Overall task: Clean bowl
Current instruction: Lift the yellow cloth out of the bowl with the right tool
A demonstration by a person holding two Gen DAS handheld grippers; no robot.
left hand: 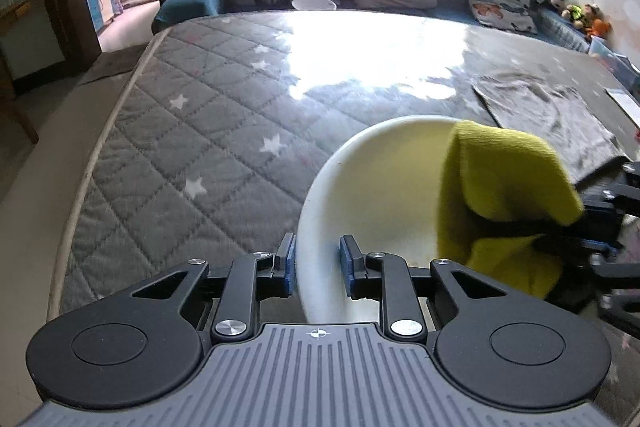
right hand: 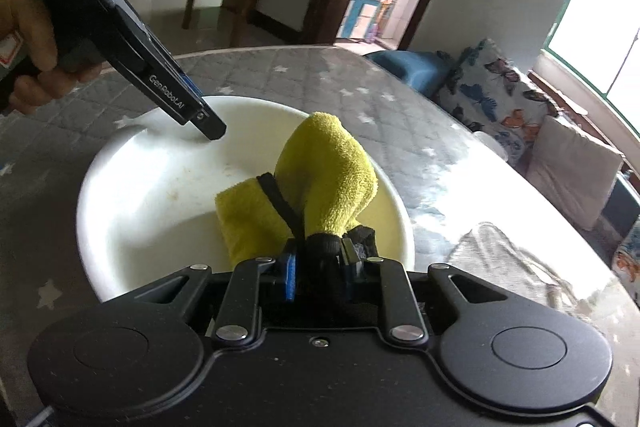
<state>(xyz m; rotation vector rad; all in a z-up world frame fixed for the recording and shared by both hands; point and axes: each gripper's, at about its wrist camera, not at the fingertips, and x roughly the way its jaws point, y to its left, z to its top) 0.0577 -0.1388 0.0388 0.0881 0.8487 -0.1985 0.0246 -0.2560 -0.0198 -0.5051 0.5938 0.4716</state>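
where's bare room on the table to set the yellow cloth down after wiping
Free: quilted cover left of the bowl, back to the small white bowl. Crowded: right of the bowl, between the grey rag and right gripper.

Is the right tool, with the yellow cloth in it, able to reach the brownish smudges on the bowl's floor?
Probably yes. The right tool holds the yellow cloth inside the white bowl, with nothing between it and the smudges.
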